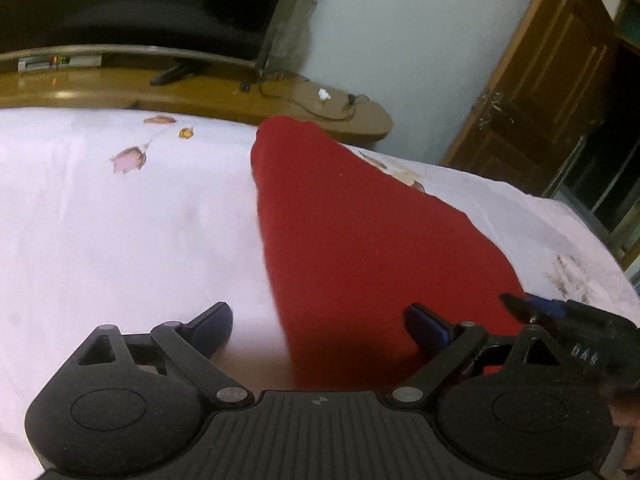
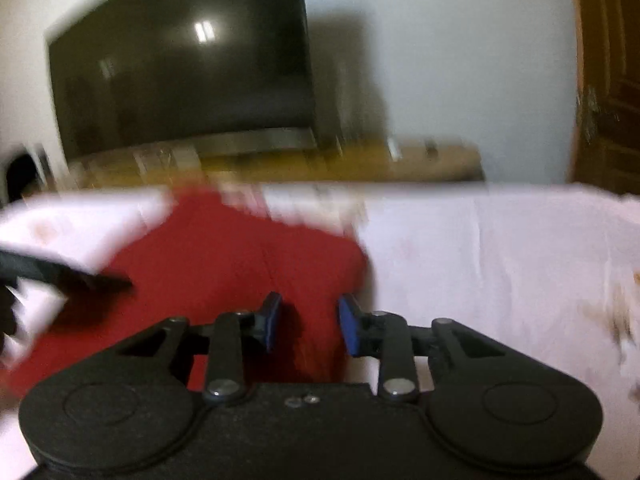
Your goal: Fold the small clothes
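Note:
A red garment (image 1: 360, 240) lies flat on the white flowered bed sheet (image 1: 120, 220), narrowing toward the far edge of the bed. My left gripper (image 1: 320, 320) hovers over its near left edge with the jaws spread wide and nothing between them. The right gripper's fingers (image 1: 552, 308) reach in at the garment's near right edge. In the blurred right wrist view, my right gripper (image 2: 310, 322) stands over the garment's (image 2: 240, 260) near right part. Its blue pads are a little apart, and the cloth shows behind the gap. The left gripper's fingers (image 2: 80, 276) show at the left.
Beyond the bed stands a low wooden cabinet (image 1: 280, 96) with cables and a dark television (image 2: 180, 60) on it. A brown wooden door (image 1: 540, 80) is at the right. The sheet (image 2: 480, 260) stretches right of the garment.

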Tool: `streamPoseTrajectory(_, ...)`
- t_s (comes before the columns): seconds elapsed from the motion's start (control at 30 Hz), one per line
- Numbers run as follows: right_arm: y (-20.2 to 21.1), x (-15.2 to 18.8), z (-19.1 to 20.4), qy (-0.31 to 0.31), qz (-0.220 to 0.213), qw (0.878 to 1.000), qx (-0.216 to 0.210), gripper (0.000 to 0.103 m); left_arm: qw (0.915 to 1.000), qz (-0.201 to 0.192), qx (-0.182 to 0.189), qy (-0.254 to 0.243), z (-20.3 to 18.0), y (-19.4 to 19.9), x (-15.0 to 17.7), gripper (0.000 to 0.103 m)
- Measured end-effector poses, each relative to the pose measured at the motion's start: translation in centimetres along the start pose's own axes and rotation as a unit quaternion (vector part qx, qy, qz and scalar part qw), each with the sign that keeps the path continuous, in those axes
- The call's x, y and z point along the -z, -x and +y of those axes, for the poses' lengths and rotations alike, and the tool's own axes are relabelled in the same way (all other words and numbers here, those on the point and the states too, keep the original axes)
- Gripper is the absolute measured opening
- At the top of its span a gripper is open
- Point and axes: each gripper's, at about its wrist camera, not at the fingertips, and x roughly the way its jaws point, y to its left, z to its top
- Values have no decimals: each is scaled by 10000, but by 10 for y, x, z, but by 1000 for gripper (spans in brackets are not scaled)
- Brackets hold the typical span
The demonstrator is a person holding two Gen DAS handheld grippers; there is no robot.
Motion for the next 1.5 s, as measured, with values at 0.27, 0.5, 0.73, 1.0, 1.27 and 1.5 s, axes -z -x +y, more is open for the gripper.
streamPoseTrajectory(0.27,11,-6,-14,-725,-10,9974,-20,42,9995,51,-215,-244,-9,23,-4,96)
streamPoseTrajectory(0.5,34,3,-17,-1020,58,9939,-406,42,9983,153,-212,-526,-27,41,10,96)
streamPoseTrajectory(0.73,31,21,-12,-1087,377,9921,-498,42,9969,373,-292,-636,-37,50,36,96)
streamPoseTrajectory(1.0,47,44,-15,-1197,456,9898,-616,54,9972,359,-126,-641,-33,77,57,96)
streamPoseTrajectory(1.27,41,12,-50,-1768,168,9784,-1055,76,9964,131,779,321,13,69,11,96)
streamPoseTrajectory(1.5,-16,9,-87,-2952,803,9377,-1647,67,9779,818,1530,1166,38,23,6,84)
